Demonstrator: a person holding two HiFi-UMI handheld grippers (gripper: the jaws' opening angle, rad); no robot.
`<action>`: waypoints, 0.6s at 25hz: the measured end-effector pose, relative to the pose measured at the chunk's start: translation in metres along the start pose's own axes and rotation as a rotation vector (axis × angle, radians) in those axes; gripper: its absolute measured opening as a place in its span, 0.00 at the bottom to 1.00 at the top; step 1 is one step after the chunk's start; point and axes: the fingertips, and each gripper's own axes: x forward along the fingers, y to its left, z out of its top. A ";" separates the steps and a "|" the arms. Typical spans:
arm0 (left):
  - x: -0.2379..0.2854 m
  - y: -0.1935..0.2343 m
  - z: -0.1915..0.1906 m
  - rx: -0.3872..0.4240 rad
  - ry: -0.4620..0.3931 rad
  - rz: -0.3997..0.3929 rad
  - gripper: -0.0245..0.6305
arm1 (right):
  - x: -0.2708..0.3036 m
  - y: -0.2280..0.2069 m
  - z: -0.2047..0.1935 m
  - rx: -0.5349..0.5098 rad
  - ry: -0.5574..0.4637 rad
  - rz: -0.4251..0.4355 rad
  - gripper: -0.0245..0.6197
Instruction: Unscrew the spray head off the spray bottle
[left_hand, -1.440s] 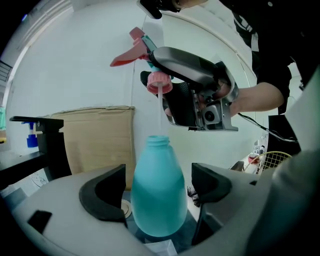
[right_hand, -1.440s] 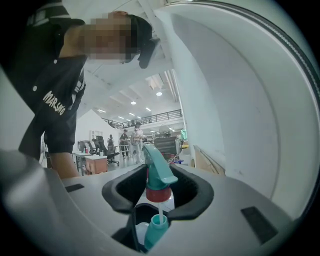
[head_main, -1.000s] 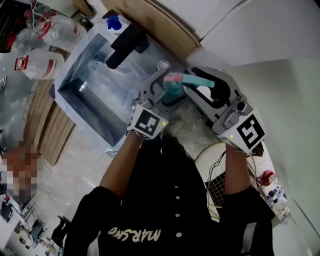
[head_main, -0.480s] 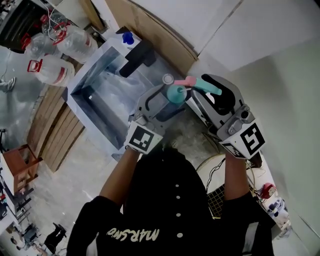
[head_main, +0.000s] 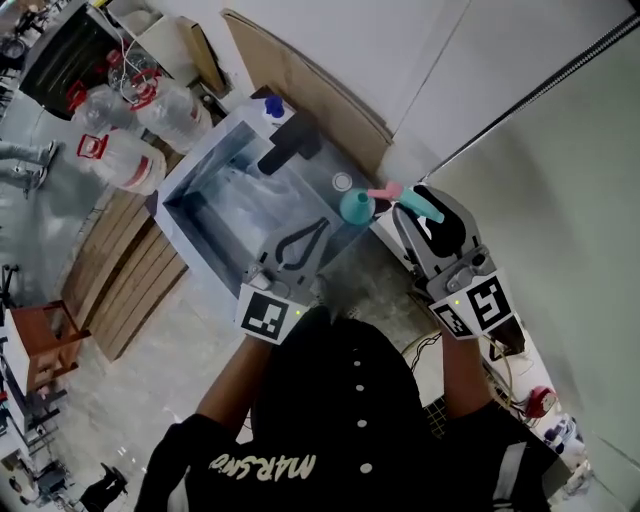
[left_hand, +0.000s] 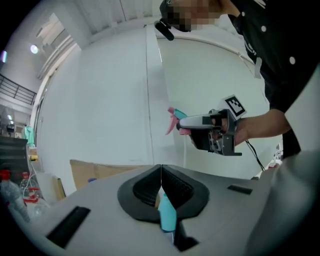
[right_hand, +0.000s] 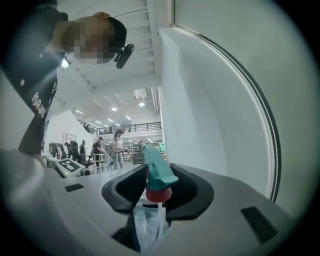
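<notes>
Right gripper (head_main: 405, 208), right of centre in head view: jaws pinch clear plastic spray bottle (right_hand: 147, 225) just under its neck, up in air.
Left gripper (left_hand: 161, 175), lower centre-left: jaws just closing, pads pressed together, nothing between them, well apart from bottle.
Teal plastic spray head (right_hand: 156, 167) with pink-red screw collar (right_hand: 158, 194) sits on bottle, seems not yet off.
Step, as I judge: pause between turns.
Next: left jaws open, clamp collar, twist; right holds bottle steady.

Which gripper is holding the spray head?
The right gripper: its jaws clamp the teal spray head. On the left gripper the jaws have just closed together.
</notes>
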 end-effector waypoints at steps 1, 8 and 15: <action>-0.007 0.004 0.006 -0.056 -0.023 0.037 0.08 | -0.003 0.003 0.002 -0.006 0.002 -0.010 0.28; -0.044 0.016 0.030 -0.130 -0.034 0.160 0.07 | -0.021 0.023 0.005 -0.077 0.020 -0.051 0.28; -0.070 0.024 0.037 -0.122 -0.025 0.221 0.08 | -0.037 0.032 -0.006 -0.054 0.035 -0.102 0.28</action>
